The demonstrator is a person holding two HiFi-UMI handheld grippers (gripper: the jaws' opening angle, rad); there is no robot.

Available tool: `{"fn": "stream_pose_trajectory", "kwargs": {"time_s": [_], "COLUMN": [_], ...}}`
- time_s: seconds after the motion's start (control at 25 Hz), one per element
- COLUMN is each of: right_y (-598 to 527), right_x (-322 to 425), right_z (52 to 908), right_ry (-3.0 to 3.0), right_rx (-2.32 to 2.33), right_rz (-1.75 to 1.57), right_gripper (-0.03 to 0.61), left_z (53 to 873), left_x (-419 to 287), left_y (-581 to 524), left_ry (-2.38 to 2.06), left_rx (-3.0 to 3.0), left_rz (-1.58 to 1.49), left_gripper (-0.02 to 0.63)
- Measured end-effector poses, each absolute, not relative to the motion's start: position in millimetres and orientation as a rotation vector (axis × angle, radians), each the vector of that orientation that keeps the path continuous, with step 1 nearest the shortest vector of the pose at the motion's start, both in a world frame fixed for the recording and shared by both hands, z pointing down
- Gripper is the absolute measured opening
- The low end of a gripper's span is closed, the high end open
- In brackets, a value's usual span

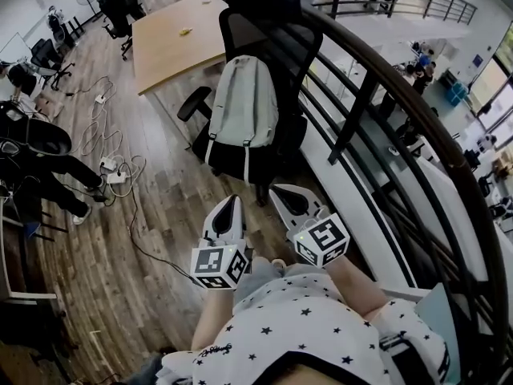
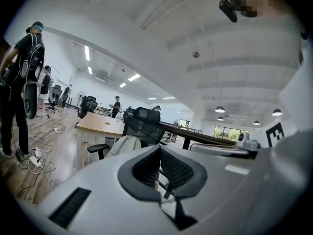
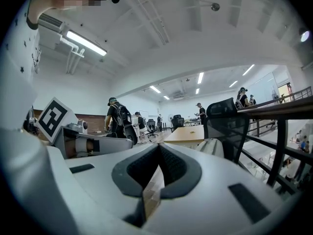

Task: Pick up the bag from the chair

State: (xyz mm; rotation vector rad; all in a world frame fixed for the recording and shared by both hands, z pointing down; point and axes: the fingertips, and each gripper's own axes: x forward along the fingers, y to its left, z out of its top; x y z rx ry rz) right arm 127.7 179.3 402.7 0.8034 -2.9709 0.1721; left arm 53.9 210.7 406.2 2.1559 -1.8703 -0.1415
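Star-print white shirt (image 1: 304, 327) at 6 o'clock, left hand-held gripper (image 1: 230, 200) and right hand-held gripper (image 1: 277, 189), jaws together and empty, face a grey fabric backpack (image 1: 244, 107) propped on the black mesh chair (image 1: 276, 30) at 12 o'clock; unopened, they could topple it.
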Motion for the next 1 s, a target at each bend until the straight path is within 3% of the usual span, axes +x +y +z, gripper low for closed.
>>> {"fn": "stream_pose_trajectory", "kwargs": {"time_s": [0.48,1.0], "right_y": [139.6,-9.5], "right_x": [110.5,45.3], "right_z": [411.5,413.8], "right_ry": [-2.986,-2.922], "right_rx": [0.774,0.946], "right_rz": [0.251,0.207], "right_gripper": [-0.005,-0.005], "left_z": [420.8,420.4], "left_x": [34.0,-43.3], "left_y": [172.2,10.4], "left_ry": [-1.875,-1.777], "left_rx": [2.111,2.210], "left_rz": [-0.133,-0.102], "left_gripper": [0.012,0.012]}}
